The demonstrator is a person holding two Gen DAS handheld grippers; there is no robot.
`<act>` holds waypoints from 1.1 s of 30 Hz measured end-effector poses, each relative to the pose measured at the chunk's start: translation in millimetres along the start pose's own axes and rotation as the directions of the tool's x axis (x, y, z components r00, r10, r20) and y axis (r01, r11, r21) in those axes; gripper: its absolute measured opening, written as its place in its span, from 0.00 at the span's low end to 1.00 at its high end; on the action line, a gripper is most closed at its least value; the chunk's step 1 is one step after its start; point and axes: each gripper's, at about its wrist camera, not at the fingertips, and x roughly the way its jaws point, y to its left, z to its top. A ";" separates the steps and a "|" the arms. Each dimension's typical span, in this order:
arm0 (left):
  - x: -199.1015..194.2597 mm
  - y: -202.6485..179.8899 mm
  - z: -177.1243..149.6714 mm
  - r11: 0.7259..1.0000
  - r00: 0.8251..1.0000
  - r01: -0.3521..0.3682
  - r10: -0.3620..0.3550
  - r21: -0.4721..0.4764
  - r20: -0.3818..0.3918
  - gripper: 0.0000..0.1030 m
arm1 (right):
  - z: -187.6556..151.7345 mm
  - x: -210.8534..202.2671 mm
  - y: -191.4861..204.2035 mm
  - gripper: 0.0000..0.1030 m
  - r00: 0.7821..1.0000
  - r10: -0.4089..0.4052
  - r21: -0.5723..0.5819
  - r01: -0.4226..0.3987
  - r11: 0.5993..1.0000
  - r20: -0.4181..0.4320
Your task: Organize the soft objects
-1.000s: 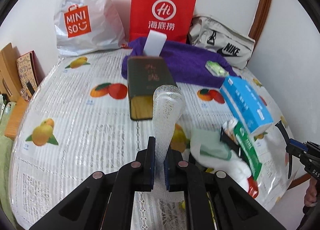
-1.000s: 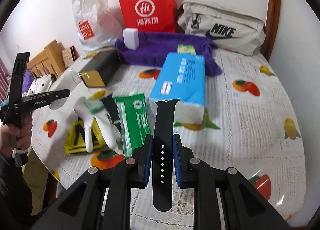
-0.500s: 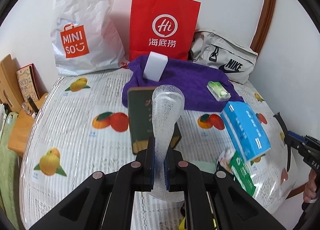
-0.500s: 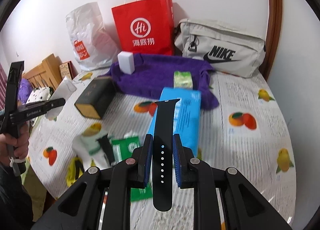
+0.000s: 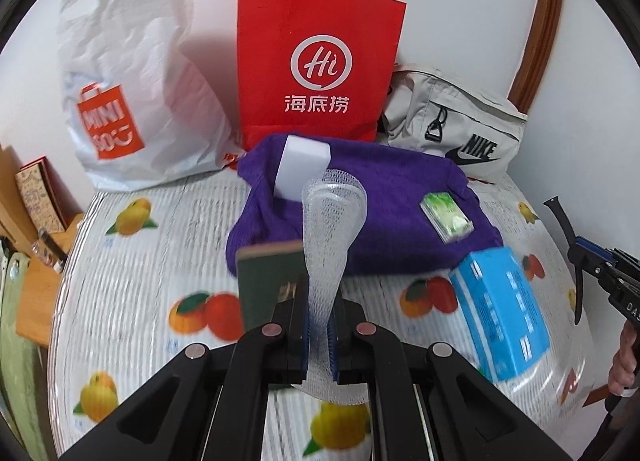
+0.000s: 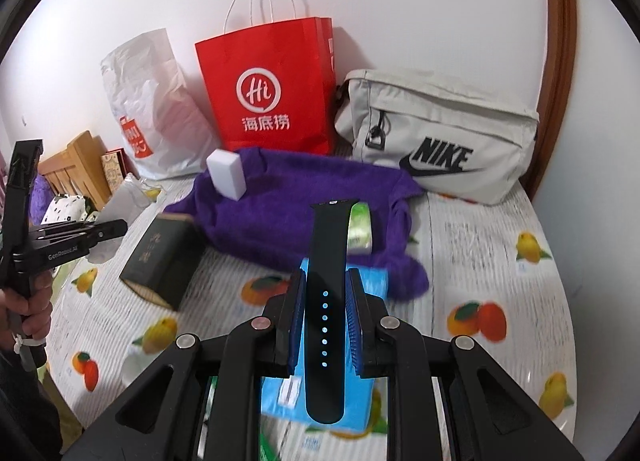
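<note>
My left gripper (image 5: 319, 335) is shut on a white foam net sleeve (image 5: 330, 229) that stands up from its pads. My right gripper (image 6: 325, 321) is shut on a black watch strap (image 6: 326, 301) with a row of holes. Both are held above the table. Behind them a purple towel (image 5: 400, 197) (image 6: 296, 201) lies at the back of the table, with a white sponge block (image 5: 302, 169) (image 6: 226, 175) and a small green pack (image 5: 448, 217) (image 6: 360, 229) on it. The other gripper shows at each view's edge.
A dark green box (image 5: 268, 289) (image 6: 160, 257) and a blue tissue pack (image 5: 504, 313) (image 6: 340, 393) lie on the fruit-print tablecloth (image 5: 140, 269). Against the wall stand a white Miniso bag (image 5: 128, 101), a red paper bag (image 5: 316, 61) and a grey Nike bag (image 6: 440, 141).
Both grippers have risen and moved toward the back of the table with their loads. The purple towel and bags now look closer; the gloves and green pack at the front have left view.
</note>
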 end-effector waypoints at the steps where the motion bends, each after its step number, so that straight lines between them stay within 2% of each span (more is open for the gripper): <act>1: 6.8 -0.6 7.3 1.000 1.000 -0.001 0.001 0.004 -0.004 0.07 | 4.9 4.4 -0.5 0.19 1.000 0.002 -0.004 -0.002 1.000 0.001; 7: 43.2 -1.1 36.1 1.000 0.999 -0.012 0.013 0.028 -0.034 0.07 | 26.0 34.1 -6.4 0.19 1.000 -0.012 -0.008 0.012 1.000 -0.014; 18: 104.2 5.5 63.5 1.000 0.994 -0.009 0.009 0.005 -0.113 0.07 | 56.4 107.3 -22.2 0.19 0.996 -0.036 -0.010 0.036 0.999 -0.077; 33: 156.8 7.1 86.2 1.000 0.987 -0.018 0.020 0.013 -0.160 0.07 | 64.9 171.6 -19.5 0.19 0.985 -0.016 -0.048 0.008 0.999 -0.170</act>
